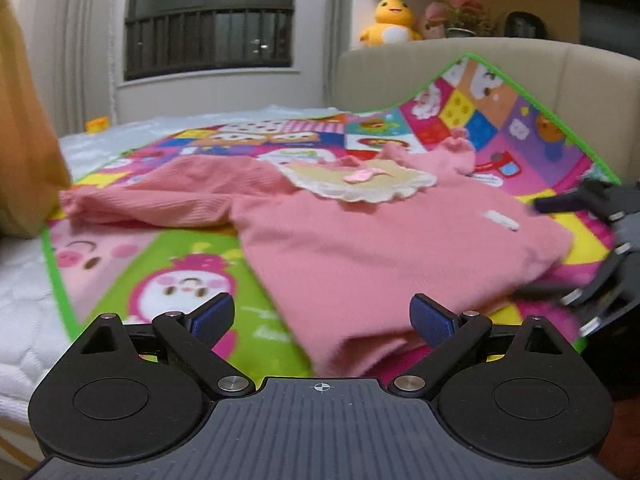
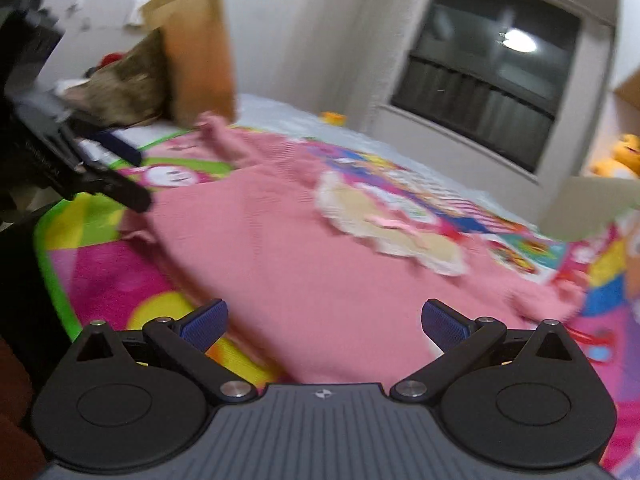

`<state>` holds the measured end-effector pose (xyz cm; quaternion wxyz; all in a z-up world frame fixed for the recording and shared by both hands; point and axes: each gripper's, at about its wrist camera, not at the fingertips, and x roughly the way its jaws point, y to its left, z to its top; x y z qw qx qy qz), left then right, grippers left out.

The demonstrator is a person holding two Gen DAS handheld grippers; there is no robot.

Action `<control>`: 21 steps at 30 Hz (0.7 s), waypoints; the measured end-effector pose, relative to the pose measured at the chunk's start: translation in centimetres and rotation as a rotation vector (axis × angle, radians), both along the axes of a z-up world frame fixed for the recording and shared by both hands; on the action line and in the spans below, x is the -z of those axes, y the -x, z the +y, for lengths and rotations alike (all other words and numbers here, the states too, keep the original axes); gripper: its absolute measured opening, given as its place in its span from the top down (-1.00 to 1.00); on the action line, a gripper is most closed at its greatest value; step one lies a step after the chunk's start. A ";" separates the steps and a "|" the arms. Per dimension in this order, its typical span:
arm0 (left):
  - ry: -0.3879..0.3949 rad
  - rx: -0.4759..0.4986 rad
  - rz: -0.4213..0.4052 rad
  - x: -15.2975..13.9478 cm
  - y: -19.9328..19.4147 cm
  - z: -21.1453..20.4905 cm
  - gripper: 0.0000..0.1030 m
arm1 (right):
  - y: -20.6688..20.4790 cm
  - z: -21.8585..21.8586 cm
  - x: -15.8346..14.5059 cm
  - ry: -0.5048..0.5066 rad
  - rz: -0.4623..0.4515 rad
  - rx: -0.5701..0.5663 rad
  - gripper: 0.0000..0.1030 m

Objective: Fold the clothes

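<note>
A small pink knit top (image 1: 360, 248) with a cream frilled collar (image 1: 360, 184) and pink bow lies spread on a colourful cartoon play mat (image 1: 160, 272). One sleeve (image 1: 152, 196) stretches left. My left gripper (image 1: 322, 318) stands open just before the top's near hem, nothing between its blue pads (image 1: 212, 318). My right gripper (image 1: 536, 248) shows at the right edge in the left wrist view, open beside the top's right side. In the right wrist view the same top (image 2: 304, 272) fills the middle, the right gripper (image 2: 324, 322) is open over its hem, and the left gripper (image 2: 120, 168) enters at left.
The mat lies on a white quilted mattress (image 1: 24, 304) with a beige padded headboard (image 1: 440, 68) behind. A cardboard box (image 1: 24, 132) stands at the left. A yellow plush toy (image 1: 392, 20) and flowers sit on a shelf. A window (image 1: 208, 20) with bars is at the back.
</note>
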<state>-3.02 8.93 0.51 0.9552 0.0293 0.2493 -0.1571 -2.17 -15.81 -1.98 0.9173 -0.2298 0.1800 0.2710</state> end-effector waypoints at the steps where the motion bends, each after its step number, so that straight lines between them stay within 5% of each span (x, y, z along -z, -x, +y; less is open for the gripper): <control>1: -0.004 0.020 -0.002 -0.1 0.2 -0.3 -0.92 | -0.3 1.0 0.6 0.032 -0.006 -0.011 -1.00; 4: -0.043 0.076 -0.004 0.1 0.6 -1.3 -0.95 | -0.8 3.0 1.5 0.101 -0.093 0.010 -0.99; 8: -0.072 0.075 -0.001 0.8 -0.2 -2.1 -0.96 | -1.5 2.0 -1.3 -0.032 -0.174 0.120 -0.99; 11: -0.100 0.028 0.007 1.6 -2.2 -2.7 -0.96 | -1.8 1.4 -1.7 -0.041 -0.190 0.157 -0.99; 16: -0.184 -0.041 0.000 2.7 -5.4 -3.8 -0.96 | -1.9 2.5 0.7 0.114 -0.133 0.115 -0.99; 21: -0.351 -0.100 -0.194 2.9 -4.6 -5.4 -0.96 | -0.8 3.1 1.1 0.173 -0.359 0.183 -0.99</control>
